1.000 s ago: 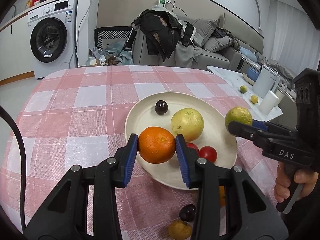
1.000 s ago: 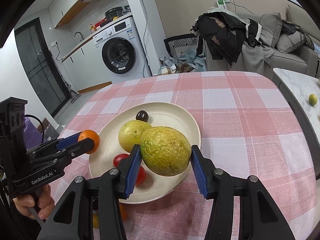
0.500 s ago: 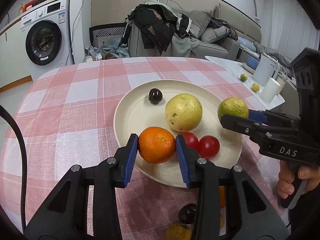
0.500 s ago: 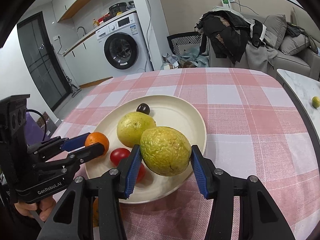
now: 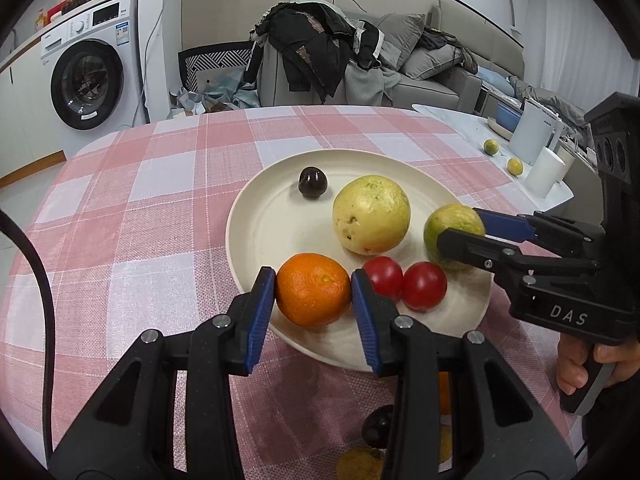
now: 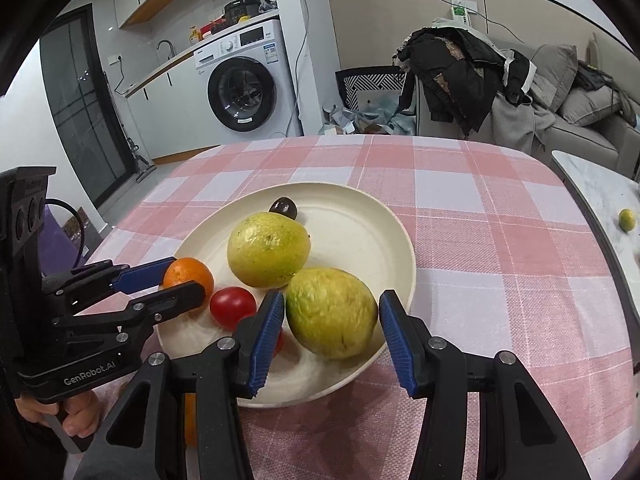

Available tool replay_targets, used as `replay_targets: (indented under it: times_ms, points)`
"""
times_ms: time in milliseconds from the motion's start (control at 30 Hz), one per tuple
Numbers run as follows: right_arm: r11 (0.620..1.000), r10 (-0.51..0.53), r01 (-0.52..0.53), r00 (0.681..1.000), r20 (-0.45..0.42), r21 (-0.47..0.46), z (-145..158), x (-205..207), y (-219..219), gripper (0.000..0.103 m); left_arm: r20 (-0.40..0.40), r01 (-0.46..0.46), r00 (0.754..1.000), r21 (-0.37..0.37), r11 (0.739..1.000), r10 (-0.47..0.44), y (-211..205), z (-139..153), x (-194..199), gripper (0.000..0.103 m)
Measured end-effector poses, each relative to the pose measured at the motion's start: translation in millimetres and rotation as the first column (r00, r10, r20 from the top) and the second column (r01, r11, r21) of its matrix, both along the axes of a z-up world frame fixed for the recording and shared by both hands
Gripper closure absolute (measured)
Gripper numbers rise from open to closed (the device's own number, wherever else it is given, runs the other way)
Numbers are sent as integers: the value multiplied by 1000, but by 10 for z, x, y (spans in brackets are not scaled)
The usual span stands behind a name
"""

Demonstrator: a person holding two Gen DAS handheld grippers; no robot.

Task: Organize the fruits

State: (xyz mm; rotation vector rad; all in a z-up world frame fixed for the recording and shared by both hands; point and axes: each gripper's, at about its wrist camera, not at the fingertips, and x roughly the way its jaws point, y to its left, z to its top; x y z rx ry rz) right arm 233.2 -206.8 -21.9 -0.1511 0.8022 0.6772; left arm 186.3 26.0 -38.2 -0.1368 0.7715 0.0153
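Note:
My left gripper (image 5: 313,280) is shut on an orange (image 5: 313,296), held just over the near left rim of the cream plate (image 5: 264,216). My right gripper (image 6: 331,300) stands open by a sliver around a green-yellow fruit (image 6: 332,314) that rests on the plate's (image 6: 360,232) near right part. In the left wrist view that green-yellow fruit (image 5: 454,236) sits between the right gripper's (image 5: 460,227) fingers. The plate also holds a yellow guava (image 5: 371,214), a dark plum (image 5: 313,182) and two red tomatoes (image 5: 425,286).
Below the plate's near edge, a dark fruit (image 5: 378,426) and a yellowish fruit (image 5: 360,466) lie on the pink checked cloth, partly hidden by my fingers. A side table to the right carries small limes (image 5: 491,146) and white cups (image 5: 546,174). A hand (image 5: 576,364) holds the right gripper.
Both grippers came down and in over the plate. The green-yellow fruit now rests on the plate, turned and farther out between the right jaws. The orange stays clamped.

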Motion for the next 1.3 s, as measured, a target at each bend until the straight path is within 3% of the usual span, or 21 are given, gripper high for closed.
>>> replay_targets:
  times_ms: [133,200,267,333,433,600,700,933,1300]
  points:
    - [999,-43,43,999,28,-18,62,-18,-62,50,-6,-12,1000,0,1000,12,26,47,-24,67]
    - [998,-62,63,997,39,-26,102,-40,-113,46,5,-17,1000,4,1000,17,46,105,-86,61]
    - [998,-65,66,997,35,-20,129,-72,-155,33,20,-33,999,8,999,33,74,166,-170,39]
    - [998,-52,53,998,17,-19,159,-133,-191,14,43,-50,998,8,999,50,99,242,-277,25]
    - [999,-26,26,1000,1,-39,182,-251,-195,6,71,-59,996,5,998,59,127,360,-447,21]
    - [998,-5,4,1000,-11,-56,236,-435,-183,1,79,-65,995,13,998,64,116,493,-713,15]
    - [999,16,-17,999,-34,-41,274,-528,-175,0,88,-69,994,11,998,68,99,552,-875,2]
    - [995,82,-83,996,-23,-55,286,-765,-133,0,84,-41,996,8,999,40,15,554,-1129,1]
    - [994,64,-68,996,-54,-80,144,-689,-109,0,32,-22,999,40,999,21,26,514,-1112,1]
